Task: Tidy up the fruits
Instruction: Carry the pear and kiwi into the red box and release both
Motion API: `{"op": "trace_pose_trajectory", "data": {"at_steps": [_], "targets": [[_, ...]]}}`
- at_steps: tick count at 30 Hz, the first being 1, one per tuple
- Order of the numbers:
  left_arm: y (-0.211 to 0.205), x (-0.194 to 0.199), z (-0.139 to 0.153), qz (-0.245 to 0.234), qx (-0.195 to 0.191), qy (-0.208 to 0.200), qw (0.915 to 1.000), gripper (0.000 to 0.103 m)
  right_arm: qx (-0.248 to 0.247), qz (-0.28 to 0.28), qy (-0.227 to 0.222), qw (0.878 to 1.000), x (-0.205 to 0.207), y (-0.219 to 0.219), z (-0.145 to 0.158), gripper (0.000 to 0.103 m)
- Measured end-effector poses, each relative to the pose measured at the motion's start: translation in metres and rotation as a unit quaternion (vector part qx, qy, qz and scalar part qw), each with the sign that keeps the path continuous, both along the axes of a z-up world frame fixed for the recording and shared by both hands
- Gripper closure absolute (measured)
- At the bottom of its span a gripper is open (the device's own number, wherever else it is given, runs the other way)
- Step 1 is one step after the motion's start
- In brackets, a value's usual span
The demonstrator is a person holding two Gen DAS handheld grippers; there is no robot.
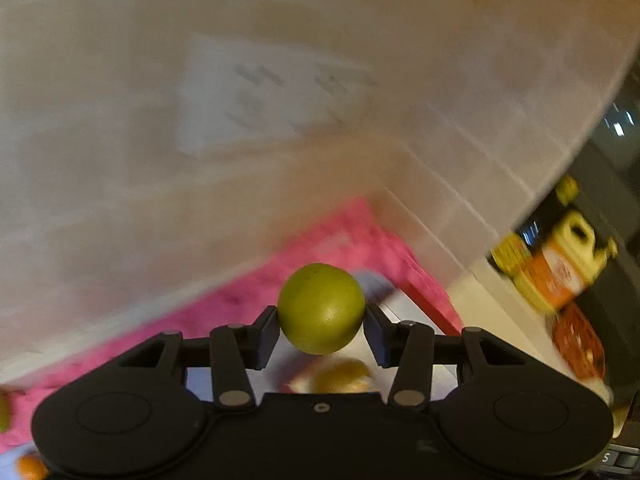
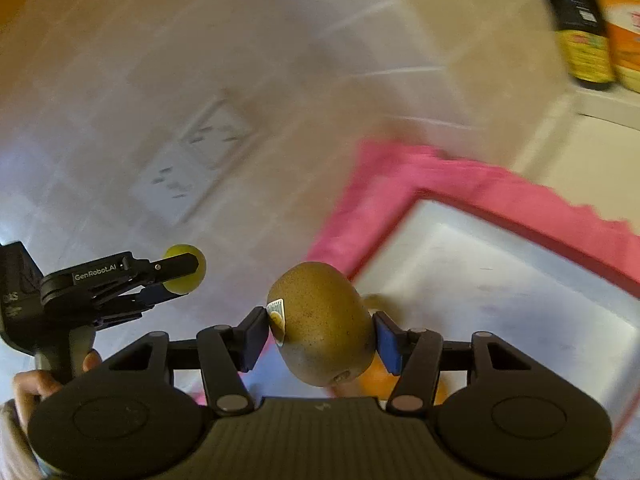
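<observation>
Now the left gripper (image 1: 321, 328) is clamped on a round green fruit (image 1: 321, 308), with one pad pressed on each side, so the fruit sits in the air and cannot roll away. The right gripper (image 2: 320, 334) is clamped the same way on a brown kiwi (image 2: 322, 322) that has a small sticker (image 2: 277, 312) on its skin. Squeezing from two sides looks like a good way to carry round things, because they slip easily. In the right wrist view the left gripper also shows off to the side, with a hand (image 2: 28, 388) around its handle, and the two fruits are well apart, so they will not bump. Under the kiwi is a white tray (image 2: 500, 280) with a pink rim, and it lies on a pink cloth (image 2: 384, 176) on the pale worktop (image 2: 560, 160). I think the tray is where fruits belong, and the cloth may keep it from sliding. A blurry orange fruit (image 2: 376, 380) peeks out below the kiwi. Past the worktop's far edge stand some bottles (image 1: 560, 264), too blurred to read. A wall socket (image 1: 272, 96) shows on the tiles behind.
</observation>
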State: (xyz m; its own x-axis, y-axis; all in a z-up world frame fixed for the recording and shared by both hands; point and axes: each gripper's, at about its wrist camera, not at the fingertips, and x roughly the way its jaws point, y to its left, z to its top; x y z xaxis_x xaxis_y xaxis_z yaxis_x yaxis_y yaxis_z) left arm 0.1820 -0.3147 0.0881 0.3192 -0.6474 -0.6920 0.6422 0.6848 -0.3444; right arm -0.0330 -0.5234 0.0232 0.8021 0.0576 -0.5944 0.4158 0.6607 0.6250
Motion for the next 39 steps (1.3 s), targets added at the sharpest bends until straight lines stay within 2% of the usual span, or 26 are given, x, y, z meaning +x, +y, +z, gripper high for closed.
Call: {"op": "trace_pose_trajectory", "data": {"at_steps": [6,8,12,16,20,26,28,29,39], "targets": [[-0.076,-0.026,-0.04,-0.083,0.029,0.005,0.9961,0.048,-0.005,-0.044,0.055,0.998,-0.02,-0.014,-0.043,0.044],[-0.095,-0.031,-0.059,-0.102,0.046,0.021,0.9934,0.048,0.0,-0.05,0.066,0.997,-0.027,-0.014,-0.057,0.044],[-0.116,-0.043,-0.082,-0.132,0.064,0.029,0.9887,0.048,0.004,-0.057,0.092,0.994,-0.018,-0.01,-0.079,0.044],[-0.13,-0.043,-0.104,-0.143,0.098,0.042,0.984,0.048,0.007,-0.059,0.105,0.993,-0.014,-0.008,-0.09,0.044],[-0.13,-0.039,-0.118,-0.141,0.099,0.062,0.9831,0.048,0.011,-0.063,0.115,0.991,-0.009,-0.008,-0.101,0.044],[-0.132,-0.039,-0.12,-0.137,0.099,0.066,0.9834,0.048,0.008,-0.063,0.125,0.99,-0.006,-0.006,-0.104,0.043],[-0.131,-0.039,-0.117,-0.138,0.093,0.071,0.9835,0.037,0.012,-0.064,0.115,0.991,-0.008,-0.007,-0.102,0.04],[-0.13,-0.039,-0.115,-0.142,0.089,0.069,0.9835,0.035,0.017,-0.065,0.107,0.992,-0.009,-0.008,-0.1,0.039],[-0.111,-0.04,-0.069,-0.124,0.07,0.022,0.9896,0.033,-0.008,-0.066,0.066,0.996,-0.016,-0.002,-0.051,0.039]]}}
